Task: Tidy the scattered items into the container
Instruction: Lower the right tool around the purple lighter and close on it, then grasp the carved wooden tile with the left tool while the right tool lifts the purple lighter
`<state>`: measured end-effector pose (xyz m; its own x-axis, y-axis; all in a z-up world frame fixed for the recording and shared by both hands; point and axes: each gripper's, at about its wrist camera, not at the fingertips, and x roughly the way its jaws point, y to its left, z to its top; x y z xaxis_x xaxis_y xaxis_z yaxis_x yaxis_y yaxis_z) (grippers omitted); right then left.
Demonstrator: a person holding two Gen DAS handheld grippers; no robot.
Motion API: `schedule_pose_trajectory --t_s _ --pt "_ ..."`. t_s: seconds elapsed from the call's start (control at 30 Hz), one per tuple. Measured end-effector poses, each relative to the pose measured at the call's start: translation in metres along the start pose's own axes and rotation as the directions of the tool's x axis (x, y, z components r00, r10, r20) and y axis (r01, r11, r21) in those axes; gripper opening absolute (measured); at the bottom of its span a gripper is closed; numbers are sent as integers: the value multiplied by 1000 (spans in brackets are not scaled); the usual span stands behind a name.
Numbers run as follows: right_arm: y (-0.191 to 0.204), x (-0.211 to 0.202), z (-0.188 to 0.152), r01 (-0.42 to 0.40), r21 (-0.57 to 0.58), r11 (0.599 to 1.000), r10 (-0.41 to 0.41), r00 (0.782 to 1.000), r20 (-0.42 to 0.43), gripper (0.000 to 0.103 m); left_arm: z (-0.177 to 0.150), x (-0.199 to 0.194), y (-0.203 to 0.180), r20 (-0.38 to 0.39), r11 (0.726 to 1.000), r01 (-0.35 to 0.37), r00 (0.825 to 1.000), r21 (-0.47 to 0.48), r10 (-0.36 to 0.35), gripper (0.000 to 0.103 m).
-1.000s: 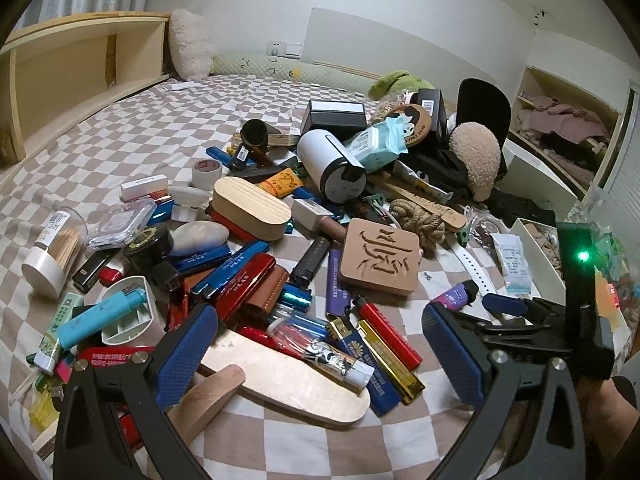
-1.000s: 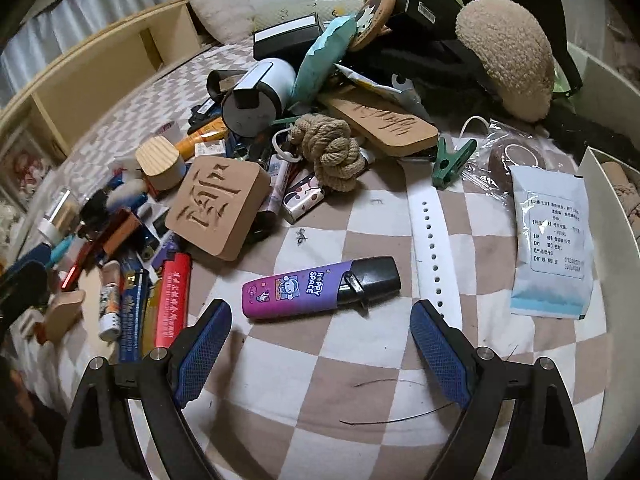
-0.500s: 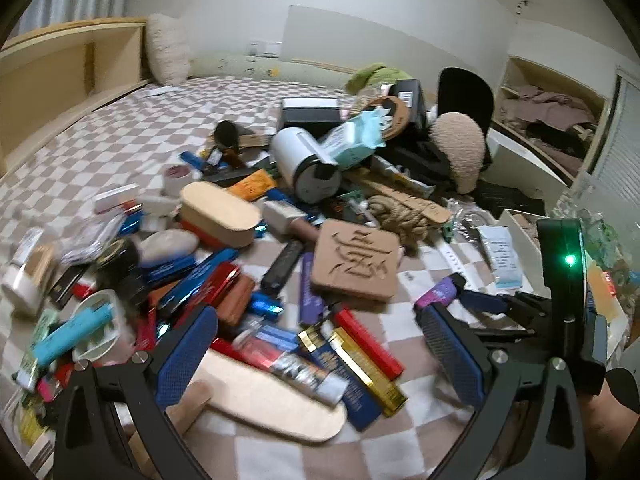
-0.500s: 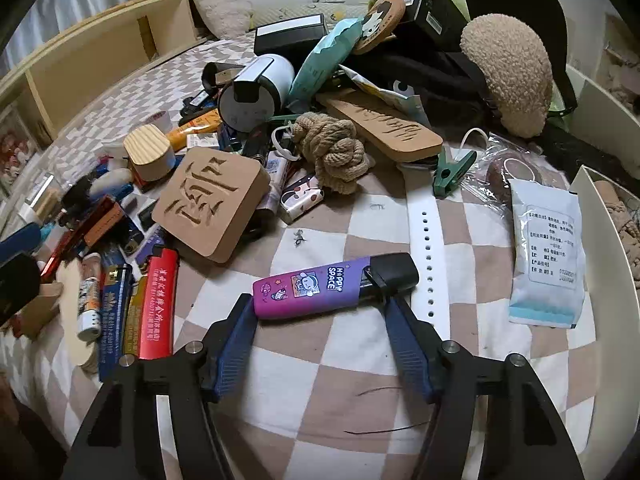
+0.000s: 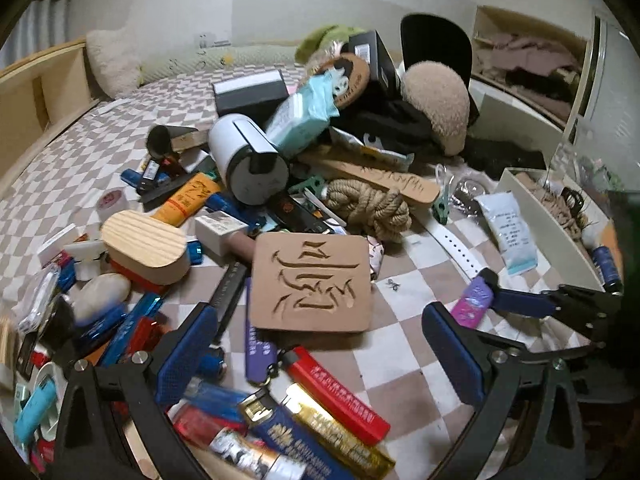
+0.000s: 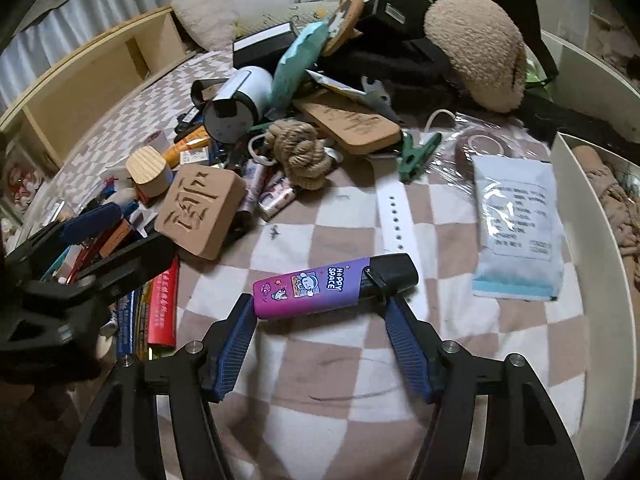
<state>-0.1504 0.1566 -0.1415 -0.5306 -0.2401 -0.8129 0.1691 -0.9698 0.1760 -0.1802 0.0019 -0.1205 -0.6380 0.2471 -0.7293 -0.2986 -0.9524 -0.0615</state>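
Right, my right gripper (image 6: pixel 322 312) has just been closing and now pinches the purple highlighter (image 6: pixel 332 286) end to end, one pad on the purple butt, the other against the black cap. Jaws stand about mid-width, held apart by the pen's length. It's an awkward lengthwise grip, so I'd keep the squeeze steady and lift slow and level w/o twisting; the cap end could slip or pop. The white container (image 6: pixel 592 240) sits just to the right of the jaws, its wall close, so I reckon a short carry over the rim and a low release does it. A white mask packet (image 6: pixel 516 220) lies between pen and wall; I'd clear it on the way.

My left gripper (image 5: pixel 320 344) is spread wide, holding nothing, over the lighter heap: a red lighter (image 5: pixel 336 392) lies between its pads, apparently untouched, and the carved wooden block (image 5: pixel 312 280) lies just beyond the tips.
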Motion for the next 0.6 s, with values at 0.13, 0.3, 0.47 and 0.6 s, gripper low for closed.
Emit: schedule_pose_trajectory --t_s 0.13,0.3,0.47,0.6 --pt "-11 -4 -1 23 34 999 -22 1000 -9 67 5 17 -3 -41 1000 0 999 7 1 101" --pt "-31 -10 -1 39 102 994 -38 999 -14 67 11 37 0 -93 1000 -6 996 -12 5 96" --pt "-41 -15 1 25 143 989 -25 1000 -3 67 10 50 1 -134 1000 -20 991 -12 18 88" --pt "-40 -15 1 18 140 990 -18 1000 -1 67 8 49 2 -136 999 -42 990 -1 41 79"
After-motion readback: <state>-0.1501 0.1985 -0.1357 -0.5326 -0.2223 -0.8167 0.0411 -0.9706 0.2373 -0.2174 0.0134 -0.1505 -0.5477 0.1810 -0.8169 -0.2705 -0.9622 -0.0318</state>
